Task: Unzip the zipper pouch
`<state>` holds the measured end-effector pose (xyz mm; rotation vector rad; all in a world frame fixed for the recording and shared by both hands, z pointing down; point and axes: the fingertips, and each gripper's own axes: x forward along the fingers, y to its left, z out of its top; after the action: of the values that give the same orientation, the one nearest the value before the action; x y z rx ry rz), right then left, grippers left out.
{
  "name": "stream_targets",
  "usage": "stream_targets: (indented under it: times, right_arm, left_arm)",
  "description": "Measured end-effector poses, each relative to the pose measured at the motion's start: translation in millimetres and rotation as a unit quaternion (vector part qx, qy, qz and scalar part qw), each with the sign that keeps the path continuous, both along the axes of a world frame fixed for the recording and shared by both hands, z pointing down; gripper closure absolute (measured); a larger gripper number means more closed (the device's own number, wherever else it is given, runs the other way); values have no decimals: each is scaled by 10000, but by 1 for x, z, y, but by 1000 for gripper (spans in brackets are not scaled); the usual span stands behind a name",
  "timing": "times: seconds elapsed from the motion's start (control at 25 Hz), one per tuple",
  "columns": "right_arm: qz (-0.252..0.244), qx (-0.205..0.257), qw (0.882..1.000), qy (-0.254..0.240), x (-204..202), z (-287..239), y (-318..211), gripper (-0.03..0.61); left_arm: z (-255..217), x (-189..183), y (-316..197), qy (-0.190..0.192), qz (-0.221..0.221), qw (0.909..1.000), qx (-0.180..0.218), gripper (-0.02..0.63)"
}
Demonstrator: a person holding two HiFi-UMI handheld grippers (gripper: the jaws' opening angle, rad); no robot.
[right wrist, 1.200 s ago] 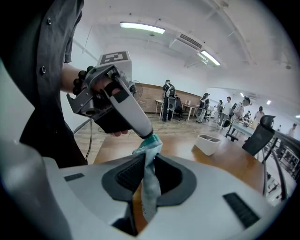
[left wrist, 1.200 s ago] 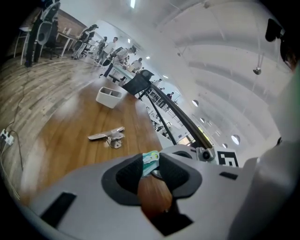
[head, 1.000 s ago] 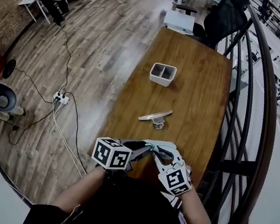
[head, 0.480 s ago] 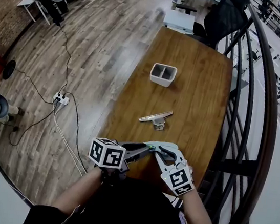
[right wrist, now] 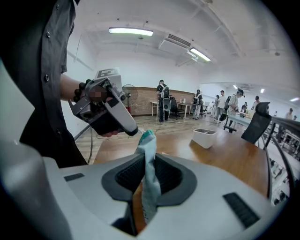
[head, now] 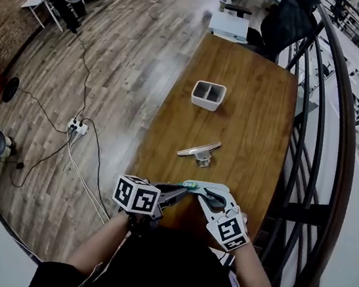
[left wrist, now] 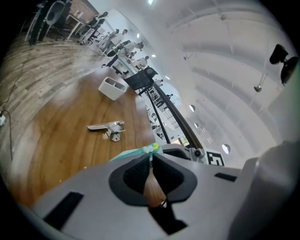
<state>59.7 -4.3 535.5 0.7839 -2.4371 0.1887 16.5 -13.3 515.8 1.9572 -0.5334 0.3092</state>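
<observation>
Item: zipper pouch (right wrist: 148, 140), long axis spanning both grippers. Right gripper (right wrist: 148, 164) clamped its body. Left gripper (left wrist: 151, 157), jaws just closed, pinched its opposite zipper end.

bright, even indoor light from ceiling lights (right wrist: 131, 31). soft glare on floor (head: 136, 27) and table (head: 248, 123). faint shadows. heavy fisheye bending, dark corners. close foreground soft; left gripper view smeared at left edge.

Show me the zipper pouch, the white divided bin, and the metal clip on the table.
zipper pouch (right wrist: 149, 161), right gripper view, on its teal fabric at mid-height.
white divided bin (head: 206, 103), head view, on its near wall.
metal clip (head: 196, 149), head view, on its flat bar.
</observation>
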Motion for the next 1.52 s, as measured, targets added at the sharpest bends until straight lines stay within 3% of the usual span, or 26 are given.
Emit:
stream_targets:
  times: [0.16, 0.48, 0.76, 0.96, 1.2, 1.36, 1.52]
  right_arm:
    - [-89, 56, 9999, 38, -2, 0, 3, 517]
    - [-53, 79, 9999, 72, 1, 0, 9, 517]
    - [-91, 91, 9999, 64, 4, 1, 13, 517]
    - [-111, 103, 9998, 128, 3, 2, 16, 517]
    - [-170, 168, 9995, 227, 3, 3, 18, 517]
    - [-111, 171, 9995, 225, 4, 2, 18, 517]
    - [-100, 193, 9993, 292, 4, 4, 22, 517]
  left_arm:
    - [4, 3, 7, -3, 300, 9995, 88, 580]
    - [14, -1, 6, -55, 497, 9986, 163, 496]
    - [11, 14, 4, 807, 519, 9948, -332, 468]
    - [3, 14, 4, 1231, 388, 9907, -427, 469]
    - [4, 15, 4, 1409, 321, 9875, -629, 489]
    - [0, 10, 5, 1442, 312, 9876, -538, 512]
    - [-9, 10, 9, 1781, 397, 9815, -578, 512]
